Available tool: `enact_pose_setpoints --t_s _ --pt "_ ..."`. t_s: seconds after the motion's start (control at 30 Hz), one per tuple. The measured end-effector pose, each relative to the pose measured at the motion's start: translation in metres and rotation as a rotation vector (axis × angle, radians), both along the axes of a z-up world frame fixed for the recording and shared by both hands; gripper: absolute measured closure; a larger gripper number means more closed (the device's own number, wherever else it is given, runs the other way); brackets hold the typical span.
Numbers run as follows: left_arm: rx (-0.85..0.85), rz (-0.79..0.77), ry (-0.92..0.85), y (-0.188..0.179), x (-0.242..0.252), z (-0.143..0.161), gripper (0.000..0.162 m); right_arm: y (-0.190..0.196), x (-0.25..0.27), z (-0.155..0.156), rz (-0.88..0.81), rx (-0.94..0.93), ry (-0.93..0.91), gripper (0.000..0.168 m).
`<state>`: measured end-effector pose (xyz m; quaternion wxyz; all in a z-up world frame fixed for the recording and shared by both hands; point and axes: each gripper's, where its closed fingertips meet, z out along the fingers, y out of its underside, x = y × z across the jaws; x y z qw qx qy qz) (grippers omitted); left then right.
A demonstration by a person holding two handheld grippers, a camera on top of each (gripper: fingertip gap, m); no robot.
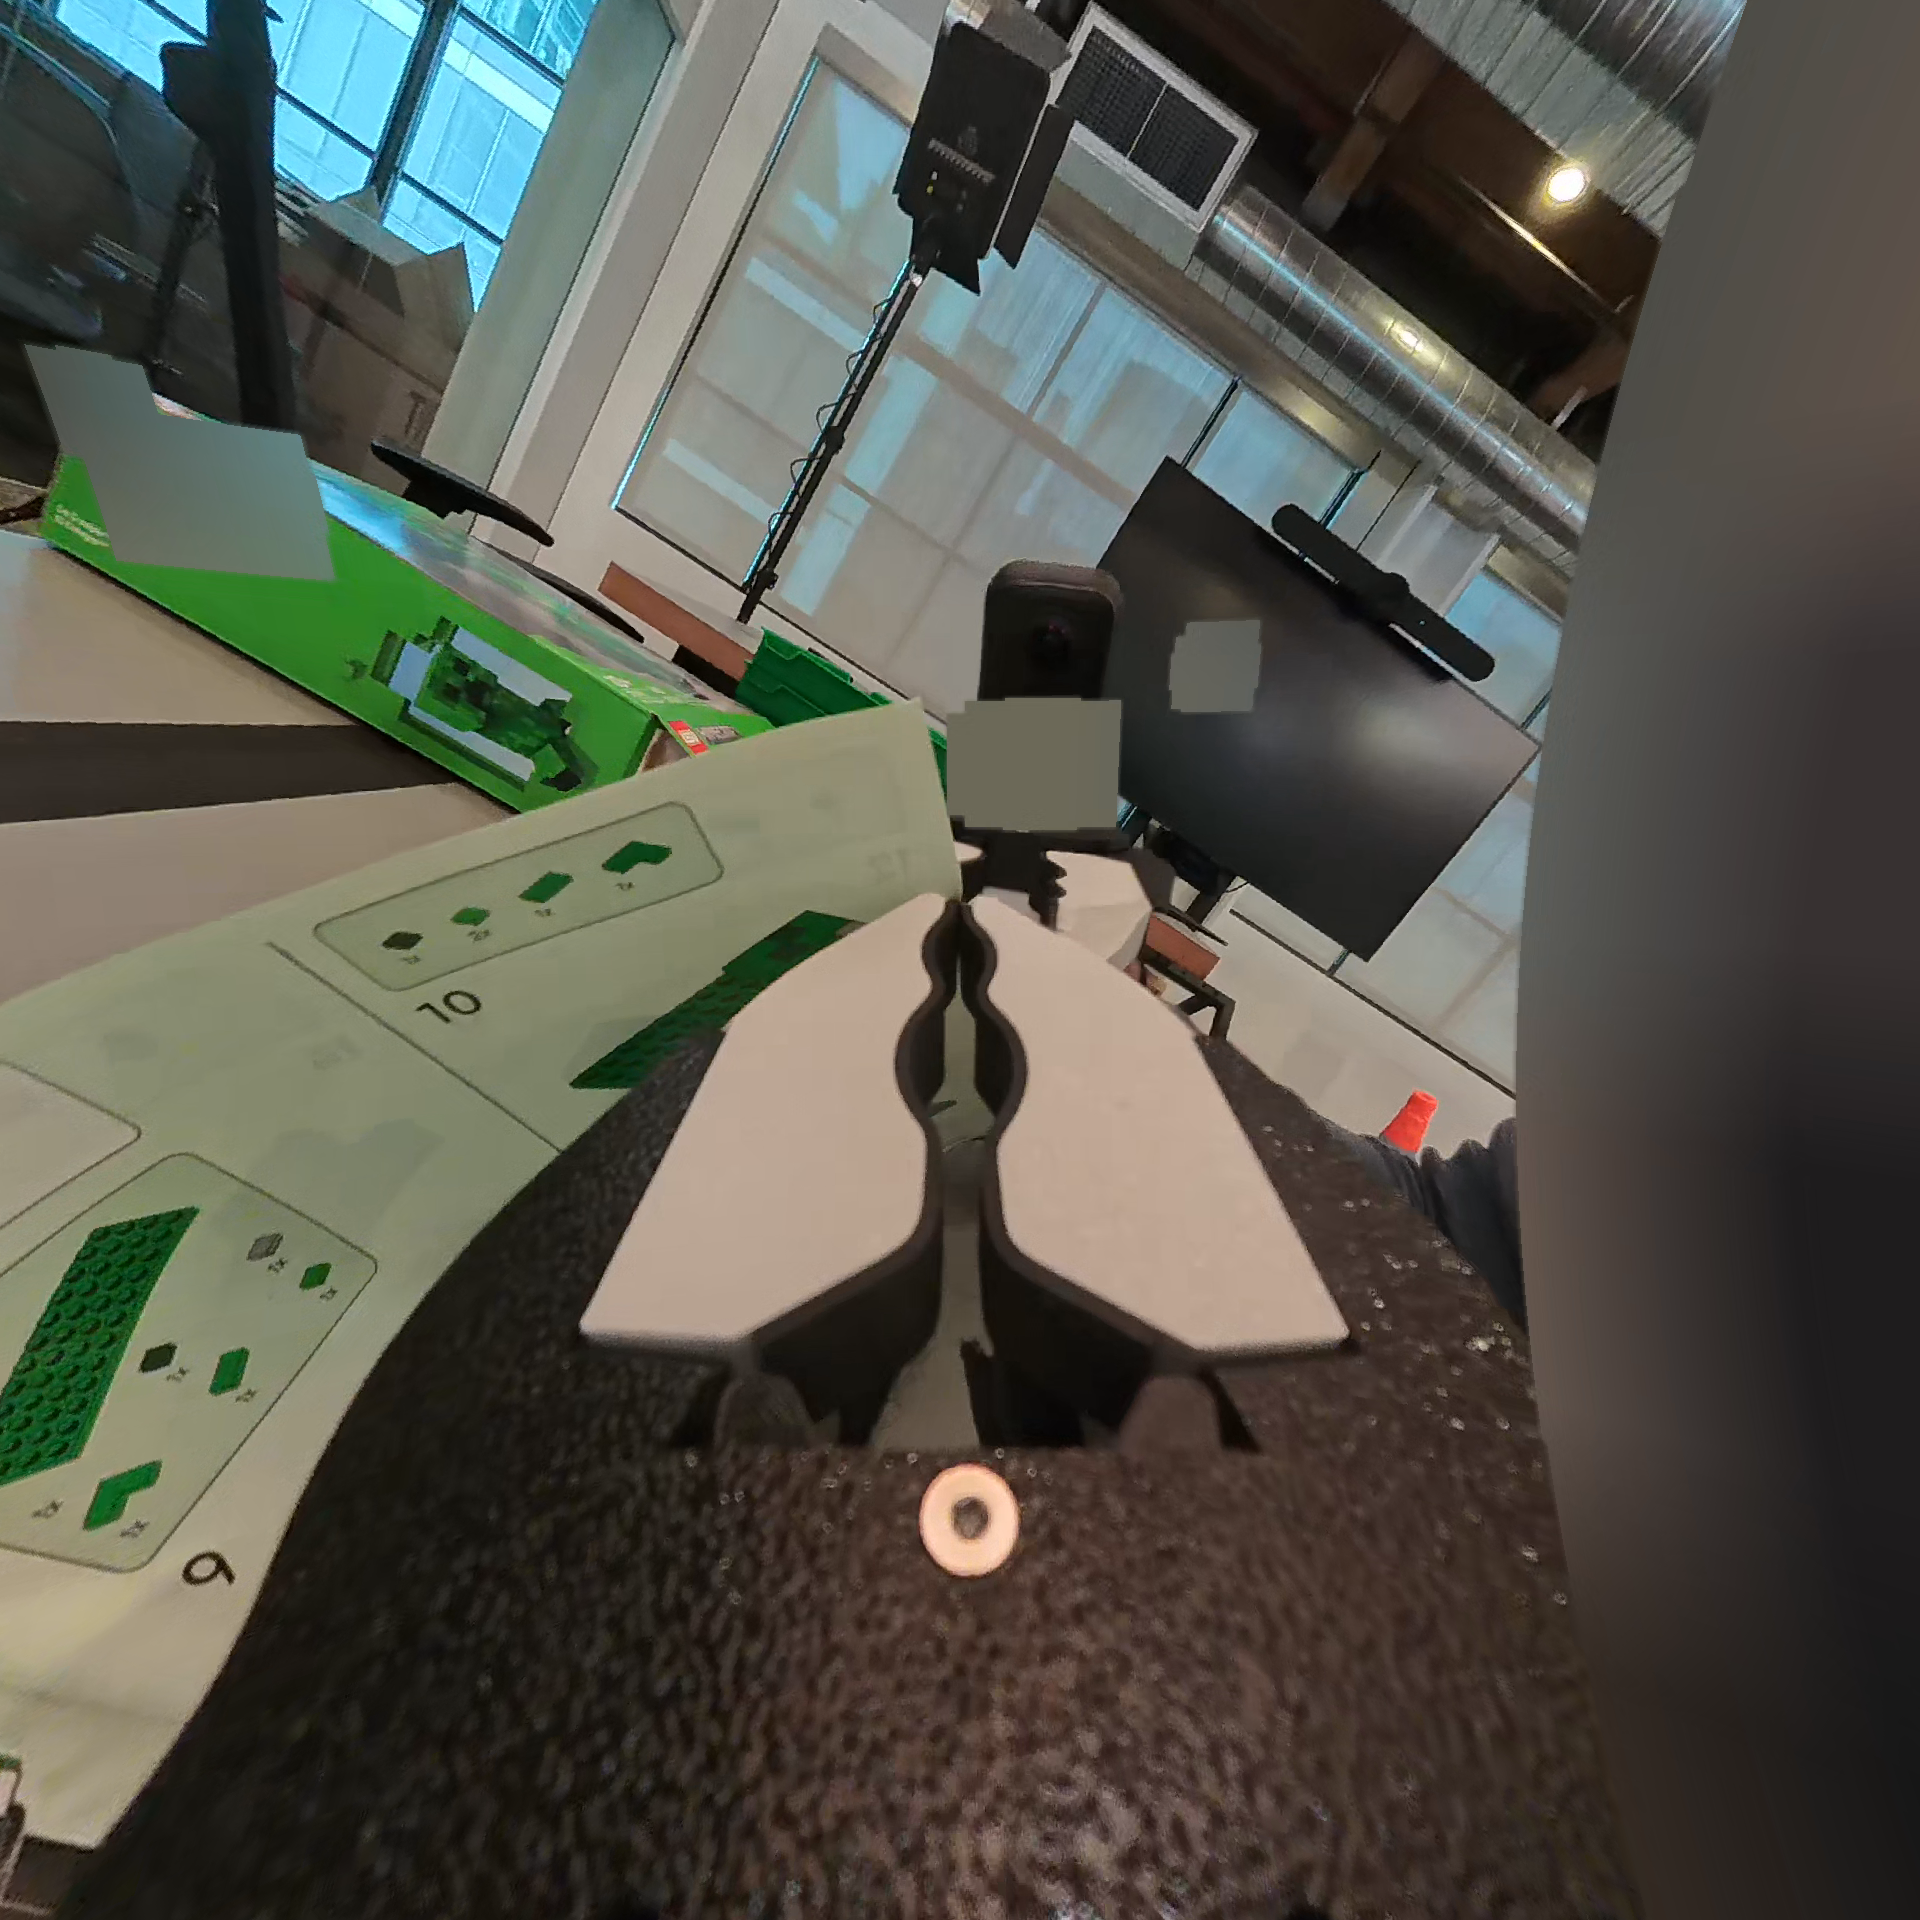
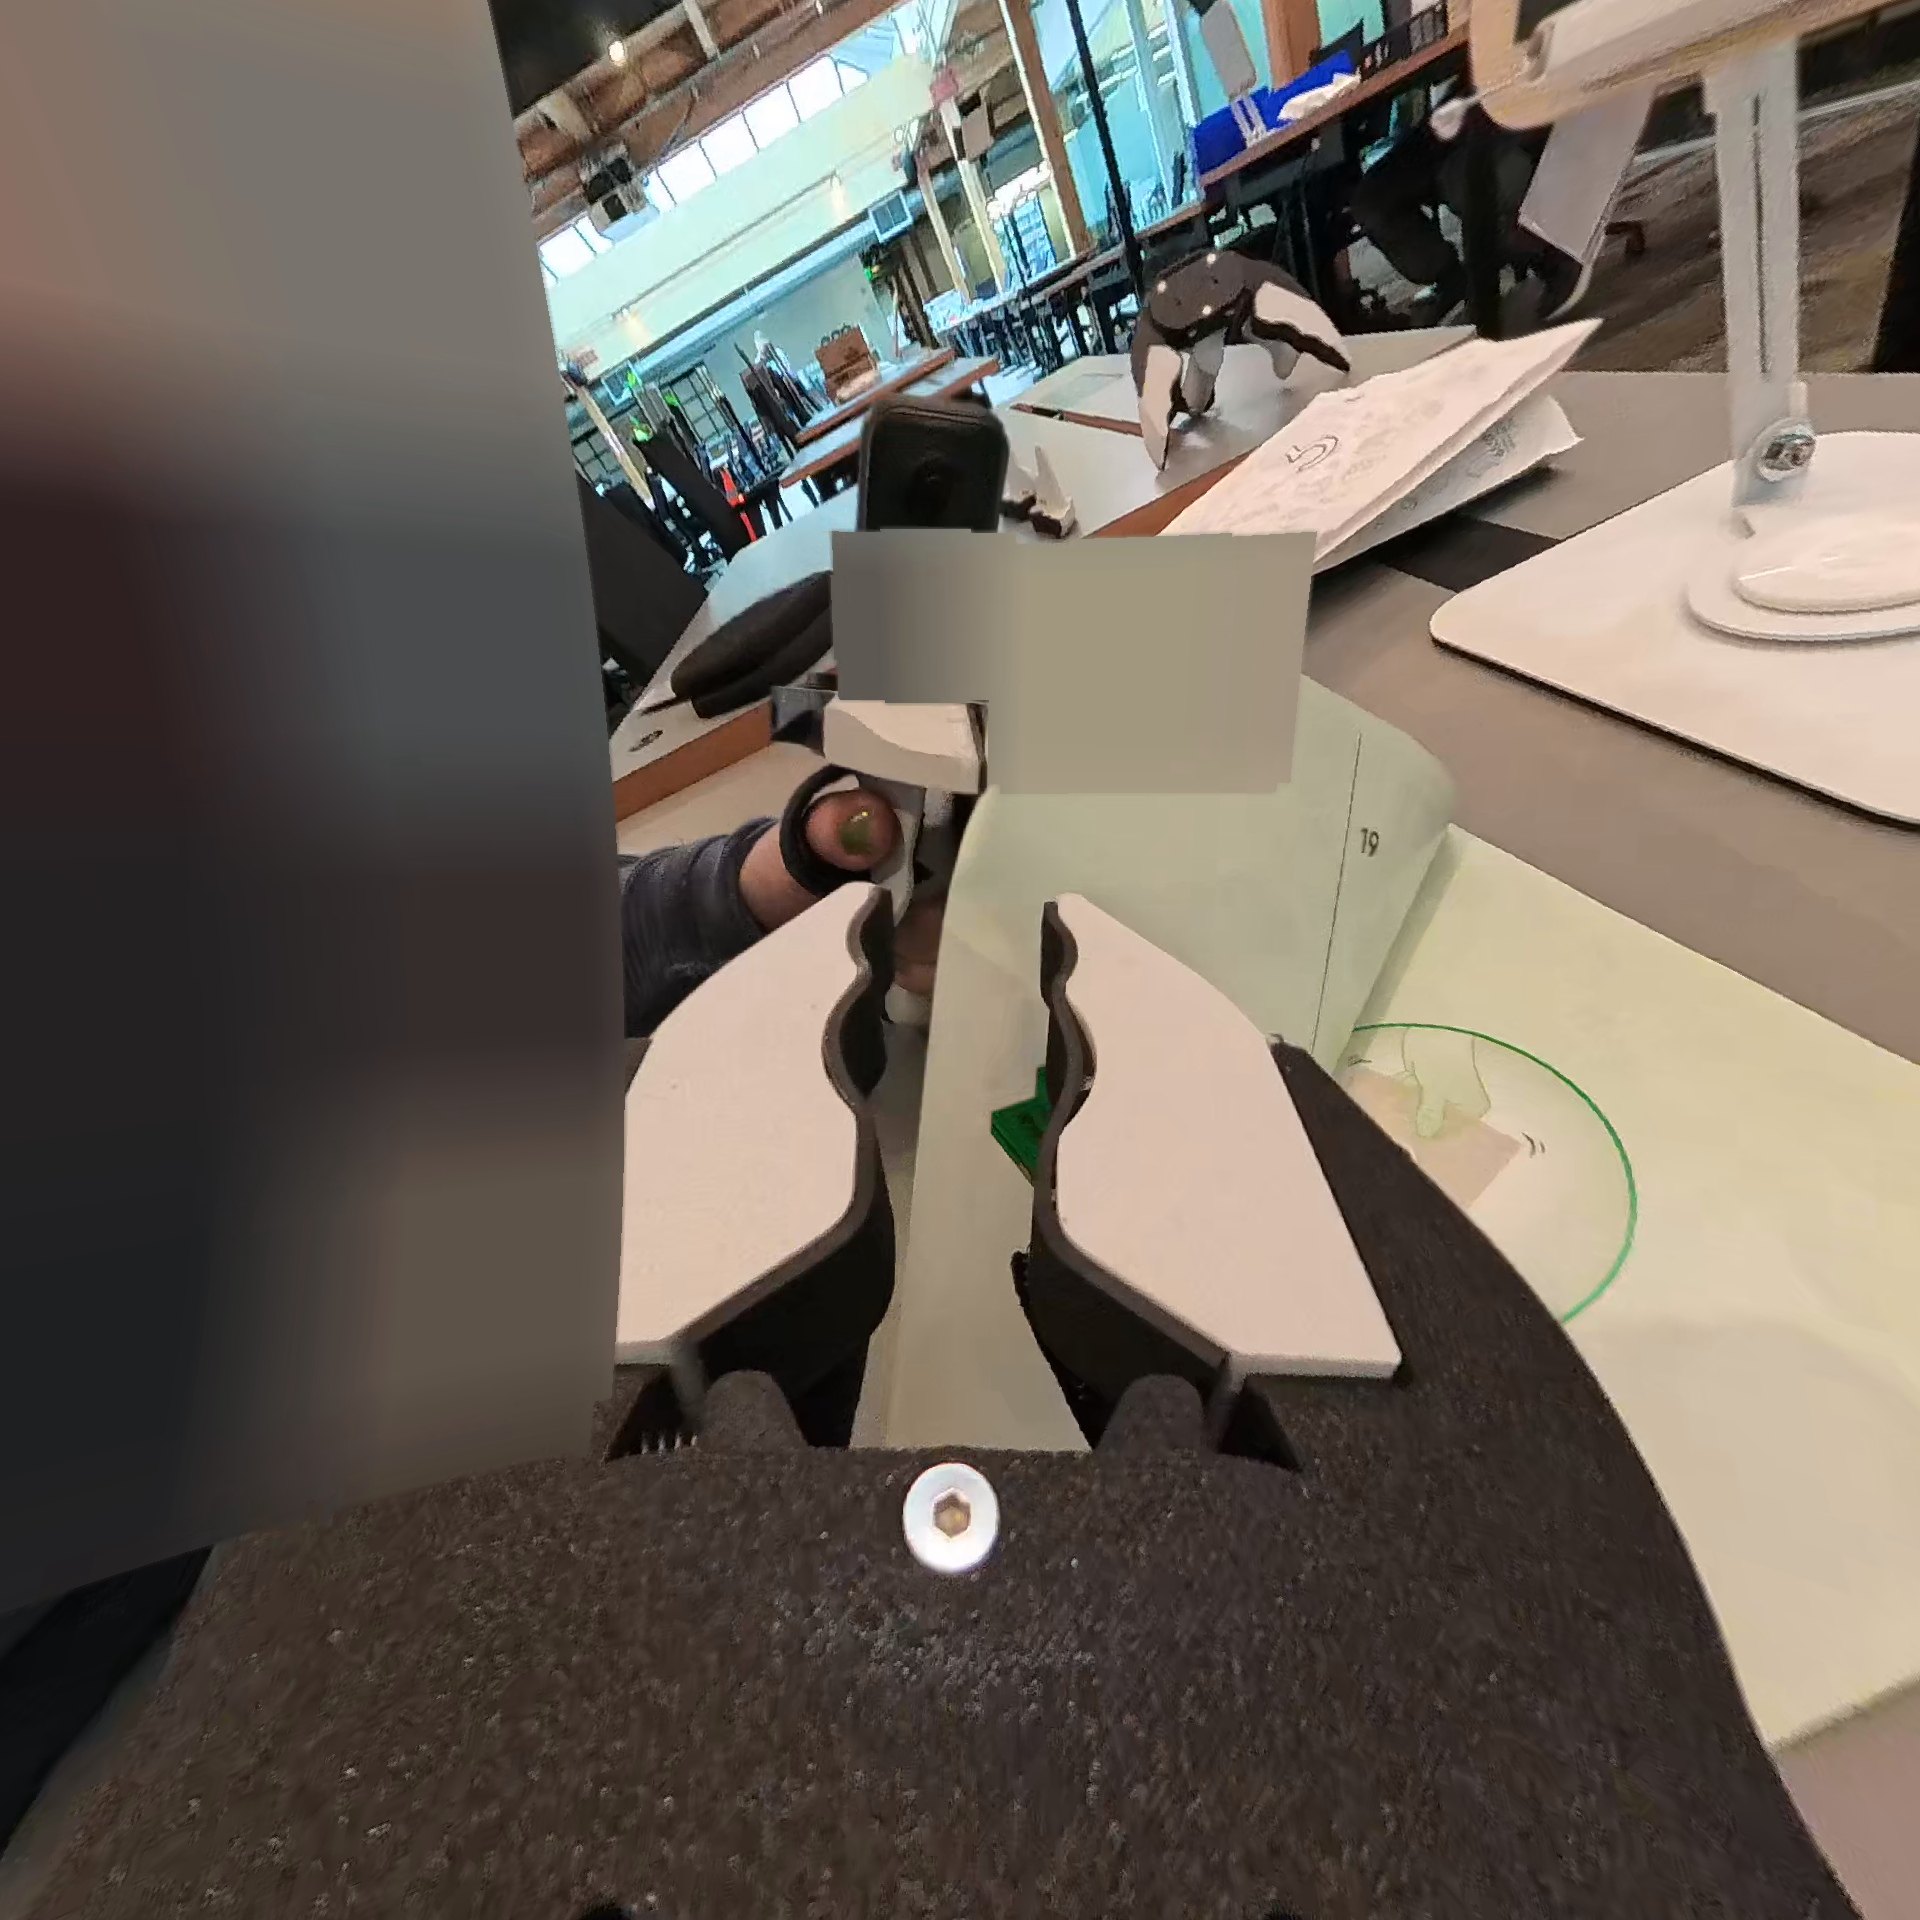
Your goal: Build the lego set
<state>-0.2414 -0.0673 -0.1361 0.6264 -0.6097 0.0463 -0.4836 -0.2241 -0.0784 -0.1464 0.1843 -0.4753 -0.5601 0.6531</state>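
The instruction booklet (image 1: pixel 343 1091) lay open and curling on the tabletop (image 1: pixel 156 852), its raised page (image 2: pixel 1174 935) standing between the 2 spread fingers of the right gripper (image 2: pixel 966 914). The left gripper (image 1: pixel 958 914) was pressed together on nothing, beside the booklet. The green lego box (image 1: pixel 447 665) lay farther back on the tabletop.

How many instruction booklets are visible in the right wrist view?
2: an open pale-green booklet lies under the right tongs; a white booklet lies farther back, near the white stand base. Others may be hidden.
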Motion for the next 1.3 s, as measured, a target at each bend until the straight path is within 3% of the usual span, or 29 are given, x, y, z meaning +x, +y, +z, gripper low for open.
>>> enact_pose_setpoints --t_s 0.17,0.3,0.47,0.53,0.93,0.97,1.13,1.3 --pt "0.024 -0.01 0.002 -0.002 0.002 0.003 0.162 -0.007 -0.006 0.006 0.002 0.149 -0.033 0.129" --pt "0.029 -0.016 -0.028 -0.003 0.001 0.004 0.162 -0.007 -0.008 -0.008 -0.042 0.419 -0.151 0.123" --pt "0.029 -0.024 -0.046 -0.004 0.0 0.005 0.162 0.0 -0.017 -0.019 -0.212 0.648 -0.2 0.144" --pt "0.024 -0.025 -0.054 -0.004 0.001 0.005 0.162 0.003 -0.017 -0.02 -0.273 0.706 -0.188 0.166" --pt "0.167 0.243 -0.006 -0.012 -0.027 0.021 0.161 0.025 -0.006 -0.023 -0.601 0.904 0.09 0.168" --pt "0.185 0.25 -0.016 -0.015 -0.027 0.022 0.146 0.025 -0.005 -0.025 -0.615 0.953 0.11 0.168" --pt "0.232 0.239 -0.056 -0.023 -0.021 0.022 0.142 0.018 -0.002 -0.025 -0.672 1.038 0.182 0.168" --pt "0.214 0.213 -0.079 -0.021 -0.016 0.015 0.136 0.026 0.003 -0.021 -0.745 1.006 0.214 0.168"
